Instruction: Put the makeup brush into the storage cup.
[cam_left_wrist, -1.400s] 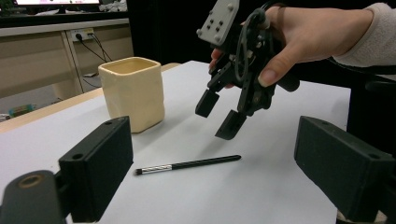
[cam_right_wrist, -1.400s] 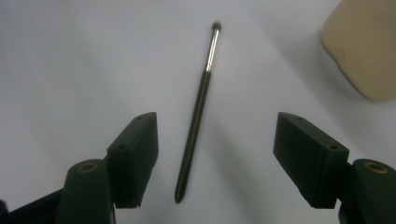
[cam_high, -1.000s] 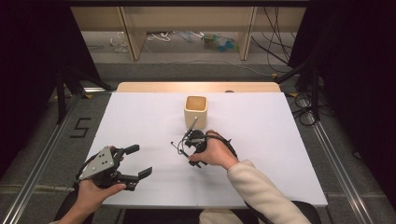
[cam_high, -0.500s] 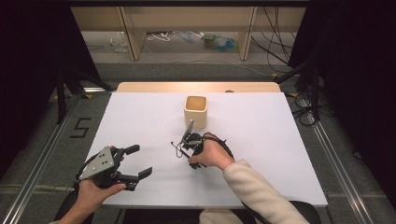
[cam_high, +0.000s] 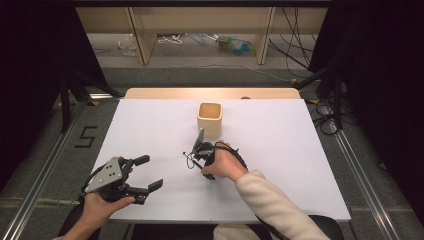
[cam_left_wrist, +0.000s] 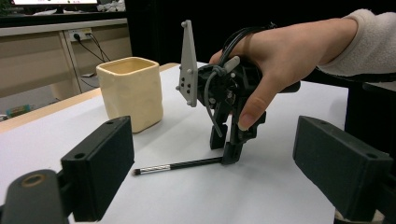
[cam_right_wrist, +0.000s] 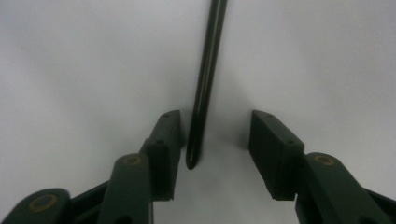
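A thin black brush lies flat on the white table, in front of a cream square cup. My right gripper points straight down over one end of the brush. Its jaws have just been closing, and the brush handle lies between them. The handle runs close beside the left pad, with a clear gap to the right one. My left gripper rests open near the table's front left, facing the brush with nothing between its jaws.
The cup stands just behind the right hand, mid-table. A wooden strip borders the table's far edge, with shelving and cables on the floor beyond. Metal rails run along both sides. White table surface stretches out to the right.
The right gripper's jaws have narrowed around the brush end, and the right hand has edged slightly left. The left gripper has kept still.
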